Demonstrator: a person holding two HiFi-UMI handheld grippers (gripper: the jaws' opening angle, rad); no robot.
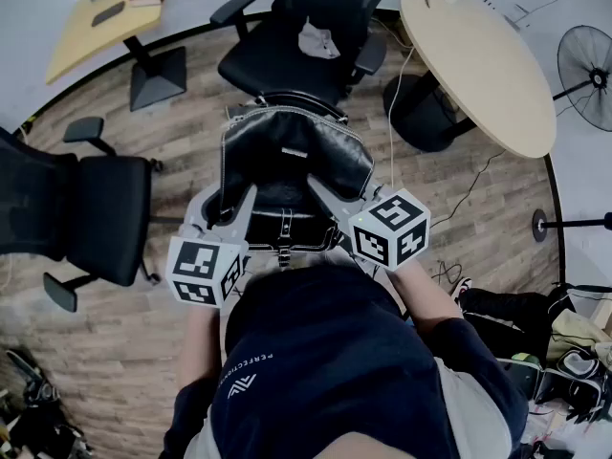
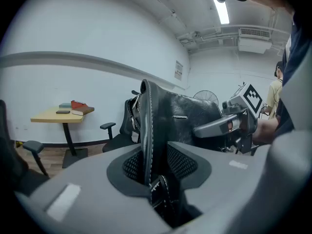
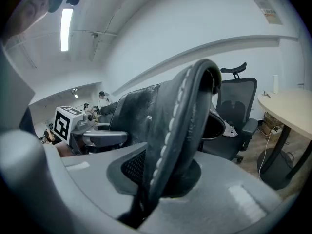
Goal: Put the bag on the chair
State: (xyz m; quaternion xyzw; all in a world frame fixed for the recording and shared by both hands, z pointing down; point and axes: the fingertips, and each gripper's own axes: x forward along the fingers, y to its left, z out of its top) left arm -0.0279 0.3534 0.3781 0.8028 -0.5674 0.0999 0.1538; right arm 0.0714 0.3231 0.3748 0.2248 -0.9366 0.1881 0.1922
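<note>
Floor [image 1: 172, 142]: wood planks run under everything we see from the head view.
Our body [image 1: 335, 371]: the dark shirt fills the near middle of the head view, with one forearm going out to each tool.
Round table [image 1: 478, 65]: pale top, far right, with a white cable hanging off its left edge.
Left chair [image 1: 96, 213]: a black office chair at the left, well apart from the bag.
Far chair [image 1: 277, 60]: a black office chair straight ahead of us, between the side table and the round table.
Bag [image 1: 287, 161]: black leather with pale stitching, held up between our two tools. It sits just on the near side of the far chair and is not resting on its seat.
Side table [image 1: 105, 17]: far left, yellow top on a black foot, with books and a dark flat thing on it.
Fan [image 1: 585, 63]: a standing fan at the far right edge.
Left tongs [image 2: 156, 165]: we have them clamped on the bag's left stitched edge, which stands upright between the jaws.
Right tongs [image 3: 161, 174]: we have them nearly together, pinching the stitched strap on the bag's right side.
Cloth [image 1: 318, 41]: a small pale crumpled piece lying on the far chair's seat.
</note>
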